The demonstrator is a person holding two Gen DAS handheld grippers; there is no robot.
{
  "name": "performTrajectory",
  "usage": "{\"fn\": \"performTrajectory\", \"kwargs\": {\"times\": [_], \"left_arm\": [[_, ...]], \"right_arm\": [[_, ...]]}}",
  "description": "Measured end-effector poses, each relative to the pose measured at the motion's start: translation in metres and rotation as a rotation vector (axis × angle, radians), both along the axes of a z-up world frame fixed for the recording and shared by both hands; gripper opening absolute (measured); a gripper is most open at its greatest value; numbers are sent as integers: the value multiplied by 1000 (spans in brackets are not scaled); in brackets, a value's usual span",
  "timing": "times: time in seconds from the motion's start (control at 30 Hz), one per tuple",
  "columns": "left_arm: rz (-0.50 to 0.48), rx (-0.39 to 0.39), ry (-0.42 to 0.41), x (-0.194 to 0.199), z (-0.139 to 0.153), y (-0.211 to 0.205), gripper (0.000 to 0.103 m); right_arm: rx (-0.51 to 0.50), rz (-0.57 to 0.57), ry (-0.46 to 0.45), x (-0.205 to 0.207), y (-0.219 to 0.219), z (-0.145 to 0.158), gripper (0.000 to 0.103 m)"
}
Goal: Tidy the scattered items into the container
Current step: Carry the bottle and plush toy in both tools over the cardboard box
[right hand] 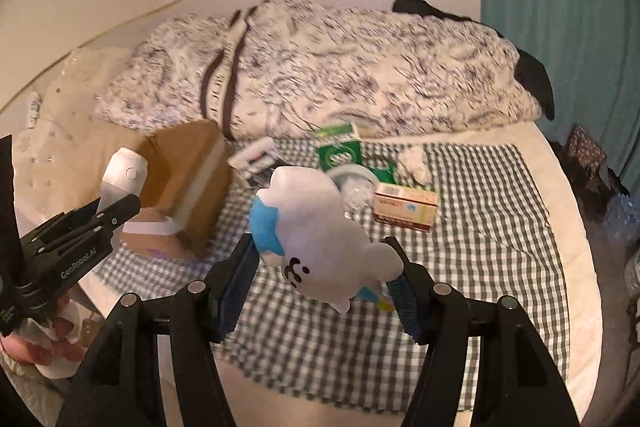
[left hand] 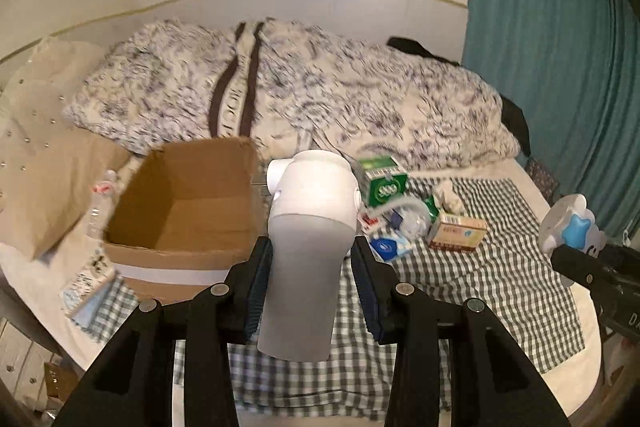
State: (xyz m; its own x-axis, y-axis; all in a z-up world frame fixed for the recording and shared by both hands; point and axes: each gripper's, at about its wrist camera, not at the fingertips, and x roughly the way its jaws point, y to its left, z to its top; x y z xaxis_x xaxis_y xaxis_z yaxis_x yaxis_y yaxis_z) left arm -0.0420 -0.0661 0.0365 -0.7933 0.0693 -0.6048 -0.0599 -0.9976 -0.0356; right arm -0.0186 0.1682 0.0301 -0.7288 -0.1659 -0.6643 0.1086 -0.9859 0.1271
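My left gripper (left hand: pixel 313 259) is shut on a white and grey handheld device (left hand: pixel 310 227), held above the bed beside the open cardboard box (left hand: pixel 180 211). That same device (right hand: pixel 122 175) and the left gripper (right hand: pixel 116 211) show at the left of the right wrist view, near the cardboard box (right hand: pixel 192 183). My right gripper (right hand: pixel 324 267) is shut on a white plush toy (right hand: pixel 320 231) with a blue star patch and a drawn face. This plush toy (left hand: pixel 568 227) pokes in at the right edge of the left wrist view. Both items hang in the air over the checked cloth (right hand: pixel 480 227).
On the checked cloth (left hand: pixel 500 267) lie a green carton (left hand: pixel 382 181), a tan and red box (left hand: pixel 456 231), a blue packet (left hand: pixel 390 247) and a clear plastic item. A clear bottle (left hand: pixel 98 203) lies left of the box. A patterned duvet (left hand: pixel 320 95) fills the back; a teal curtain (left hand: pixel 552 47) hangs right.
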Motion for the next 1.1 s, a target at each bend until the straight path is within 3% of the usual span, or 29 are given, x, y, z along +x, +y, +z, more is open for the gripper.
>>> {"fn": "performTrajectory", "kwargs": {"times": [0.3,0.47,0.6,0.77,1.1], "left_arm": [[59,-22,38,7,34,-56,41],[106,-53,50,-9,43,-90,41],[144,-62,28,-31,34,-113,41],[180,-33,-13,-66,10,-138,41],[214,-18,-112,-130,-51,-166,41]], "right_arm": [[-2,110,43,5,-57,38,63],[-17,218,77,-20,-101,66,63],[-18,310,78,-49,-143,75,63],[-31,377,34,-95,-187,58,63],[-42,402,-125,-191,-235,-26,63]]}}
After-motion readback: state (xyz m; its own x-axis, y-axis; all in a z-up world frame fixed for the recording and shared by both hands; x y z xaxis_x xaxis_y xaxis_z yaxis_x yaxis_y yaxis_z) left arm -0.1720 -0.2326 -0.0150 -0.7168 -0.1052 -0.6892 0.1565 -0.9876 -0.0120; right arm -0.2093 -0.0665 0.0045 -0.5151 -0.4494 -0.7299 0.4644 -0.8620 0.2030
